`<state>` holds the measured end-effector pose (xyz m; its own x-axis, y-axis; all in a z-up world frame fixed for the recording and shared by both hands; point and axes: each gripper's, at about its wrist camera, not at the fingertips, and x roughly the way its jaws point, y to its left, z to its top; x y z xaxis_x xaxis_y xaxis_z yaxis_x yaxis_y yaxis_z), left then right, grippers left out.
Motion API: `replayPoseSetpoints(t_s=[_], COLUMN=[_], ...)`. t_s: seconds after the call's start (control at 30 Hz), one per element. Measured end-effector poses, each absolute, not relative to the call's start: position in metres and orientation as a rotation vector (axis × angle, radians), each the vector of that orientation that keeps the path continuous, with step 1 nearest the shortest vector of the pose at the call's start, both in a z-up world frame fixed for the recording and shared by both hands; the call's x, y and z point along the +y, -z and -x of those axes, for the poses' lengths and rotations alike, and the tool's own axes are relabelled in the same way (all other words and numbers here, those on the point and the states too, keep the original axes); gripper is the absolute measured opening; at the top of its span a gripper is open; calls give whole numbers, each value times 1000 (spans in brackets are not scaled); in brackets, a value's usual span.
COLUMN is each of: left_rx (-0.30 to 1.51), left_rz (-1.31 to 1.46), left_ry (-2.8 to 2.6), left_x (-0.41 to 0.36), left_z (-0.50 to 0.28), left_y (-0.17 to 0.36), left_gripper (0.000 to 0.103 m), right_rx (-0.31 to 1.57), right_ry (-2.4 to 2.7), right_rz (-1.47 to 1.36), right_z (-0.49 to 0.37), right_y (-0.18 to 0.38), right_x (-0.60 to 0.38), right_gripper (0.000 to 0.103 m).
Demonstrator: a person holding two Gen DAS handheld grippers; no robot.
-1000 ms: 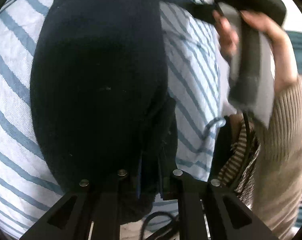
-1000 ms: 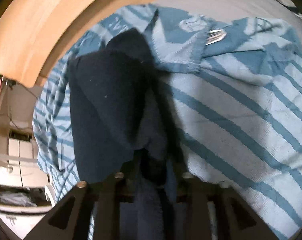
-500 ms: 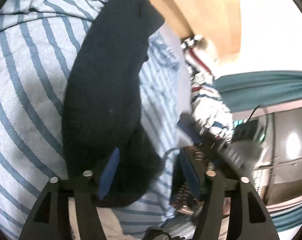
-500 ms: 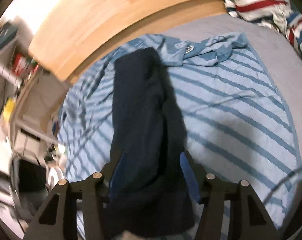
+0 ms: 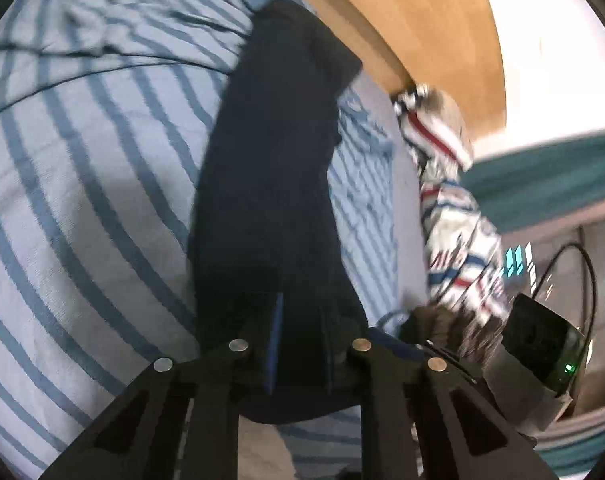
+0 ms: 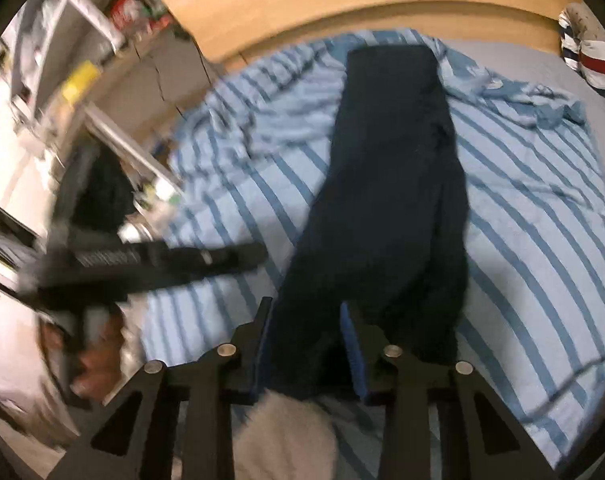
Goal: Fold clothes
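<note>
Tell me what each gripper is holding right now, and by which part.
Both have just been closing on the near end of the dark navy garment. The left gripper pinches it; whether the right gripper already presses on the cloth between its pads cannot be told.

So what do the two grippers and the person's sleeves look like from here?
Both grippers are matte black, with flat angular fingers, triangular cut-outs, silver round screw heads and blue pads on the inner faces. The left gripper shows these in its own view, the right gripper likewise. In the right wrist view, the left gripper is a blurred long black body with pale lettering that cannot be read. No sleeve shows clearly.
</note>
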<state>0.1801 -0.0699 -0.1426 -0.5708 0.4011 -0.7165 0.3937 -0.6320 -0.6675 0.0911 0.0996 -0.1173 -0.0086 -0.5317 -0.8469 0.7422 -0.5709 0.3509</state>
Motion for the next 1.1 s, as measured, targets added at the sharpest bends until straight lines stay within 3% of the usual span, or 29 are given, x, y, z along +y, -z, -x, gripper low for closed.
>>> replayPoseSetpoints(t_s=[0.13, 0.23, 0.33, 0.53, 0.7, 0.83, 0.93, 1.07, 1.1], left_rx=[-1122, -1109, -1065, -958, -997, -1095, -1178, -1316, -1362], left_rz=[1729, 1778, 1801, 1818, 1813, 1787, 1706, 1527, 1483], left_ry=[-2398, -2399, -2418, -2451, -2436, -2423, -2414, -2454, -2475], left_x=[-43, -36, -32, -25, -29, -35, -44, -74, -86], left_z=[-166, -164, -160, -160, -161, -166, -174, -182, -181], left_y=[168, 186, 184, 175, 177, 178, 175, 158, 154], left_gripper=[18, 18, 18, 18, 18, 18, 18, 18, 26], right_rx=[292, 167, 180, 144, 126, 178, 67, 18, 49], right_ry=[1807, 1794, 1794, 1837, 1882, 1813, 1785, 1819, 1846], right_rz=[-1486, -1544, -1559, -1578, -1468, -1593, -1695, -1669, -1629], right_z=[-85, -77, -77, -71, -67, -71, -67, -55, -51], right_y=[162, 178, 181, 153, 119, 153, 182, 149, 136], right_x=[122, 132, 130, 138, 133, 122, 131, 138, 134], right_gripper=[36, 36, 36, 49, 45, 41, 41, 45, 45])
